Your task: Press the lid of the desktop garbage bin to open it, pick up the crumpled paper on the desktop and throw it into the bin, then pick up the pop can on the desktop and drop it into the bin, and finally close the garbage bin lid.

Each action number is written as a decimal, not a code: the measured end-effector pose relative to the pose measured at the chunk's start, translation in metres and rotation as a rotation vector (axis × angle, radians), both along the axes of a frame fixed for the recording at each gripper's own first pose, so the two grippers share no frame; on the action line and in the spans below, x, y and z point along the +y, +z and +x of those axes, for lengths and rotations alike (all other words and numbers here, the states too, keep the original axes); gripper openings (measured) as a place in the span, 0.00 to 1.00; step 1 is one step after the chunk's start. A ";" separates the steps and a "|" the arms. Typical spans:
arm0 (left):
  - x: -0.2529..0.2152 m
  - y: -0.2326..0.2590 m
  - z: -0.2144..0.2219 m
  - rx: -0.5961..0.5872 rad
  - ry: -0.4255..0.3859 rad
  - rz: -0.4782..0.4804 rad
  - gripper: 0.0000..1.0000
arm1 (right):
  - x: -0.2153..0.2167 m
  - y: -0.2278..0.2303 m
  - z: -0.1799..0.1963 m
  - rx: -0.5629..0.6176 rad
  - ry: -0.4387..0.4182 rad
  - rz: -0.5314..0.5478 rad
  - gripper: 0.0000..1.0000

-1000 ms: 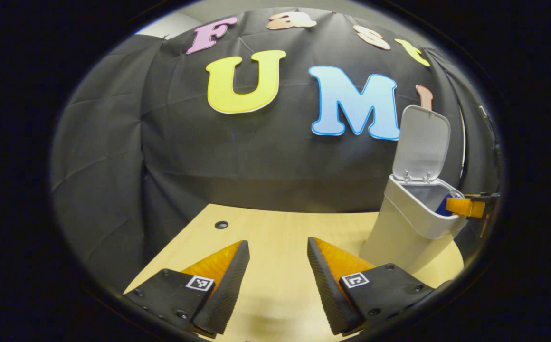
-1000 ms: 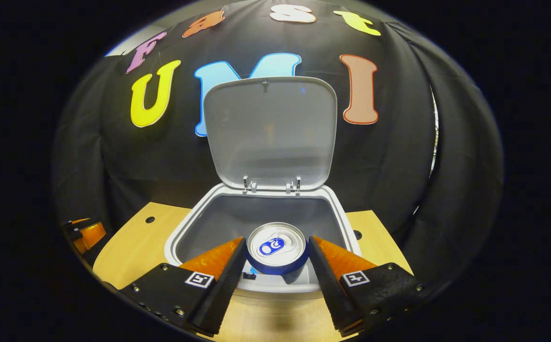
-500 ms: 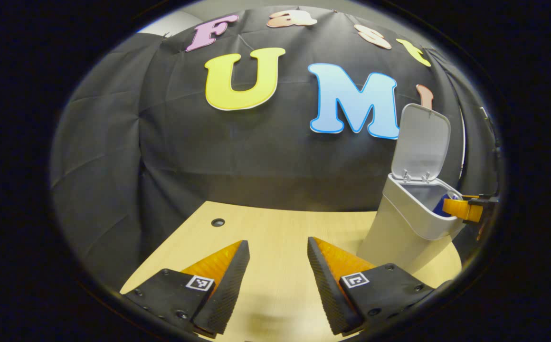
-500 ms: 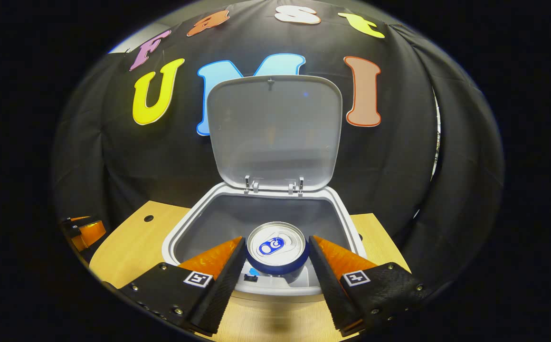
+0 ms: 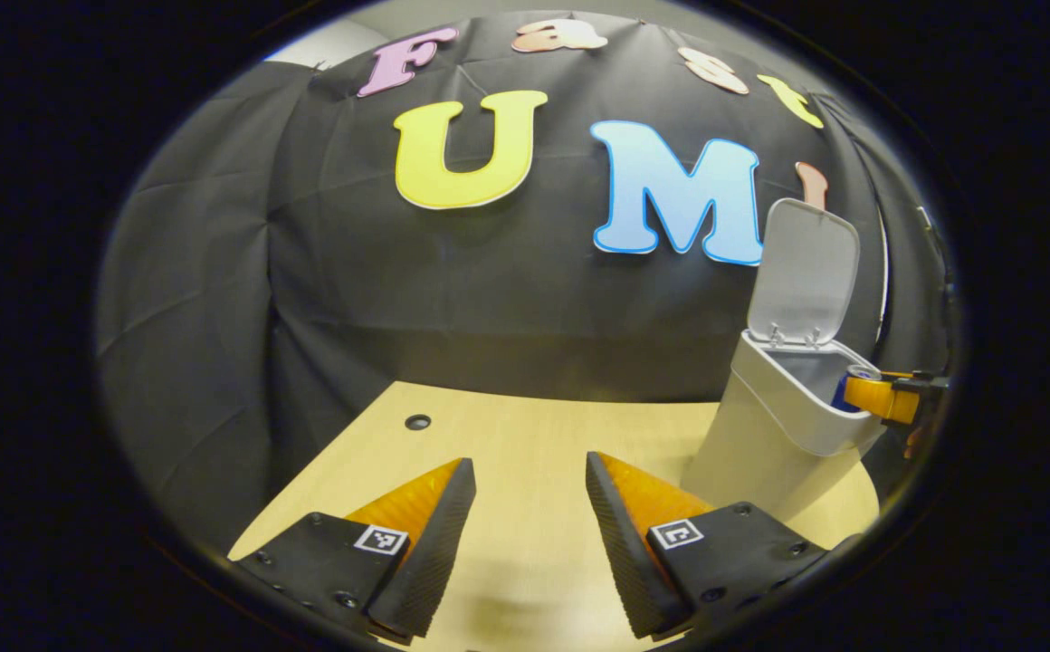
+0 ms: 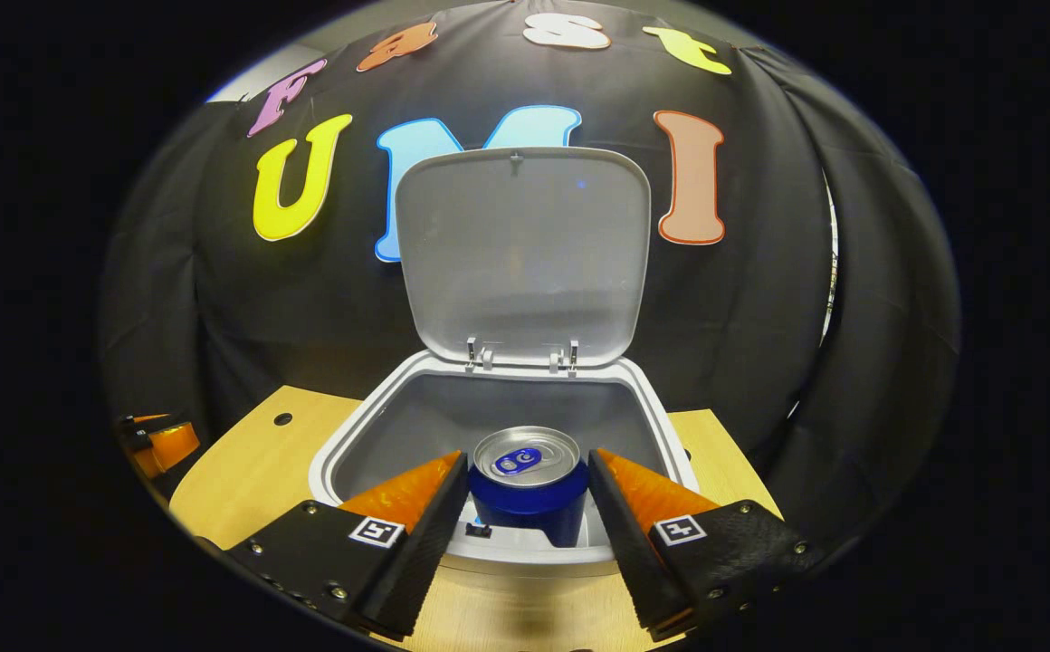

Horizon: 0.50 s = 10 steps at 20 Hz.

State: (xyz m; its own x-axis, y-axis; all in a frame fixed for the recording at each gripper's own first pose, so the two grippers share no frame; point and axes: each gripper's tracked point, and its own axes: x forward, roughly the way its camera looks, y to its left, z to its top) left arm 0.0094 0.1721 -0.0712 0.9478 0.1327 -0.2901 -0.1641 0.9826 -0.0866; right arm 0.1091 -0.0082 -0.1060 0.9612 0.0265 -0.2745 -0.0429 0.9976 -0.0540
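A blue pop can with a silver top stands upright between the fingers of my right gripper, which is shut on it just above the front of the open mouth of the white bin. The bin's lid stands raised behind it. In the left gripper view the bin is at the right with its lid up, and the right gripper holds the can over its rim. My left gripper hovers open over the table with nothing between its fingers.
The light wooden table has a small round hole near its back edge. Black cloth walls close in behind and on both sides. The left gripper shows at the table's left edge in the right gripper view.
The can sits lower and more side-on between the right fingers, with more of its blue body showing. The left gripper has barely shifted. The lid stays up.
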 end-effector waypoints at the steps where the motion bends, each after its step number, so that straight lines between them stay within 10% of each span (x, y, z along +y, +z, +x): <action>1: 0.000 -0.001 -0.001 0.000 0.000 -0.001 0.86 | 0.000 0.001 0.000 -0.002 0.000 0.000 0.85; 9: 0.002 0.000 -0.003 -0.001 0.003 -0.007 0.85 | 0.003 0.003 -0.001 -0.021 0.004 -0.001 0.85; 10: 0.002 0.000 -0.002 -0.003 0.001 -0.004 0.82 | 0.004 0.005 -0.001 -0.023 0.009 -0.011 0.99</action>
State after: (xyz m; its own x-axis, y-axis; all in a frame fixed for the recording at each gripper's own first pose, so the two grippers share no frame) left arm 0.0071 0.1741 -0.0715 0.9485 0.1328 -0.2877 -0.1650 0.9821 -0.0906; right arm 0.1082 -0.0046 -0.1008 0.9671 0.0321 -0.2524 -0.0502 0.9966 -0.0656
